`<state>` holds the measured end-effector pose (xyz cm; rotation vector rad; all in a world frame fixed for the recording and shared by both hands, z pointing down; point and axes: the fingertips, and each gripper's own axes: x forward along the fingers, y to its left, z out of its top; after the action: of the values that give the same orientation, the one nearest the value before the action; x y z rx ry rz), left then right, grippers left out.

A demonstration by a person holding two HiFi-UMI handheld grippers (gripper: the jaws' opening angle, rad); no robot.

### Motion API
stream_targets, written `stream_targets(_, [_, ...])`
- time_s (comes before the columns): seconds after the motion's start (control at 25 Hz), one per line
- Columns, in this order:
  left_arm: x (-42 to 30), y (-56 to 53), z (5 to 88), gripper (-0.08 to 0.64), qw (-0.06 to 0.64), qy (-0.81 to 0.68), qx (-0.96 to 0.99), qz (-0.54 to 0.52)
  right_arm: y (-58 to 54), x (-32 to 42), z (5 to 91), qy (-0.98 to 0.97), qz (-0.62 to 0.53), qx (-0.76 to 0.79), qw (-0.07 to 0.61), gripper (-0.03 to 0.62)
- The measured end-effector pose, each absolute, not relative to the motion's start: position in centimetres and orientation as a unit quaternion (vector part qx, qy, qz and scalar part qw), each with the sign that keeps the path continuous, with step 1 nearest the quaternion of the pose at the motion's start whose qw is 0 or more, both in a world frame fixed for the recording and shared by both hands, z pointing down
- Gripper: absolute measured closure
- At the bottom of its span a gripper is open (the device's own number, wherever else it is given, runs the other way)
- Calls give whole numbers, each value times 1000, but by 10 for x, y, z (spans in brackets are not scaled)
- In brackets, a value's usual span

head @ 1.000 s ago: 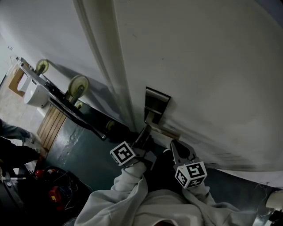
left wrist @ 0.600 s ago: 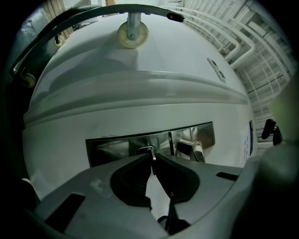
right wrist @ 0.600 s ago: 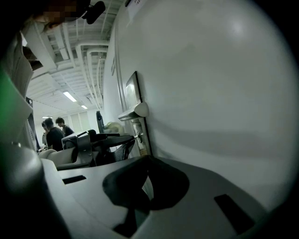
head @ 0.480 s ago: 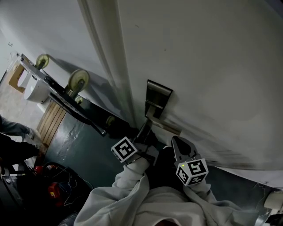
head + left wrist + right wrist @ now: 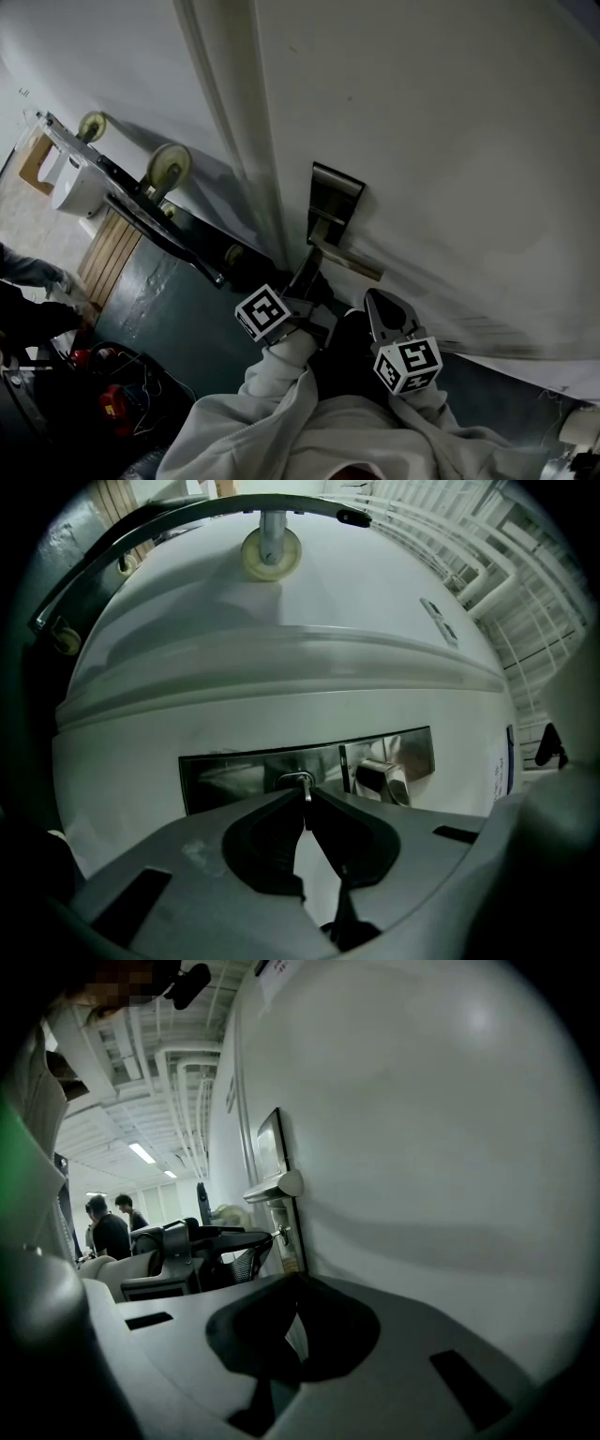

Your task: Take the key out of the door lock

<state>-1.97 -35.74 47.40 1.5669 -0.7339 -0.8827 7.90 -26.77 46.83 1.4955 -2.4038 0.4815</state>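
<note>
A steel lock plate (image 5: 330, 208) with a lever handle (image 5: 349, 259) sits on the white door (image 5: 450, 141). My left gripper (image 5: 309, 274) reaches up to the plate's lower end. In the left gripper view a small metal key (image 5: 305, 797) sticks out of the keyhole (image 5: 294, 781), and the left gripper (image 5: 306, 804) is shut on it, pads pinching its bow. My right gripper (image 5: 386, 315) hangs lower right of the handle, beside the door, shut and holding nothing. From the right gripper view (image 5: 295, 1283) the plate (image 5: 272, 1143), handle (image 5: 277, 1185) and key (image 5: 278, 1235) appear side-on.
A trolley with pale wheels (image 5: 165, 169) leans against the wall left of the door. A wooden pallet (image 5: 112, 255) and a red item (image 5: 116, 409) with cables lie on the dark floor. A person's arm (image 5: 28, 277) shows at far left; two people (image 5: 109, 1226) stand further off.
The left gripper has edged slightly up toward the lock plate and stays at it. The right gripper has barely moved. The view has shifted a little.
</note>
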Motion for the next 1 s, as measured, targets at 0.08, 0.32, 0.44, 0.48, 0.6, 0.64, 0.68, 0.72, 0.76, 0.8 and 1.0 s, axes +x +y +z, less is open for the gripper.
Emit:
stream_targets(0.08, [-20, -354, 473, 534, 568, -309, 663, -378, -265, 80, 469, -829, 166, 517, 135, 540])
stream_targets(0.32, [-29, -335, 475, 534, 564, -311, 668, -373, -260, 79, 468, -829, 165, 518, 132, 540])
stream_targets(0.44, [-32, -330, 475, 534, 564, -311, 668, -373, -256, 72, 469, -832, 165, 513, 131, 540])
stream_targets(0.48, [-33, -328, 476, 534, 566, -310, 666, -374, -255, 70, 470, -834, 164, 511, 132, 540])
stream_targets(0.6, [-37, -323, 481, 534, 568, -316, 665, -367, -250, 66, 469, -835, 162, 510, 132, 540])
stream_targets(0.64, [-37, -322, 479, 534, 567, -314, 666, -369, -249, 66, 468, -834, 161, 511, 131, 540])
stream_targets(0.68, [-37, -321, 477, 535, 566, -310, 667, -372, -248, 67, 468, -834, 161, 513, 130, 540])
stream_targets(0.72, [-37, -321, 476, 534, 566, -308, 667, -374, -247, 68, 468, -833, 160, 514, 128, 540])
stream_targets(0.76, [-36, -320, 476, 534, 566, -307, 668, -373, -247, 69, 467, -832, 160, 516, 128, 540])
stream_targets(0.8, [-36, -319, 476, 534, 565, -307, 669, -372, -246, 70, 467, -831, 159, 518, 127, 540])
stream_targets(1.0, [-40, -311, 476, 534, 562, -311, 676, -363, -243, 75, 465, -826, 160, 527, 121, 540])
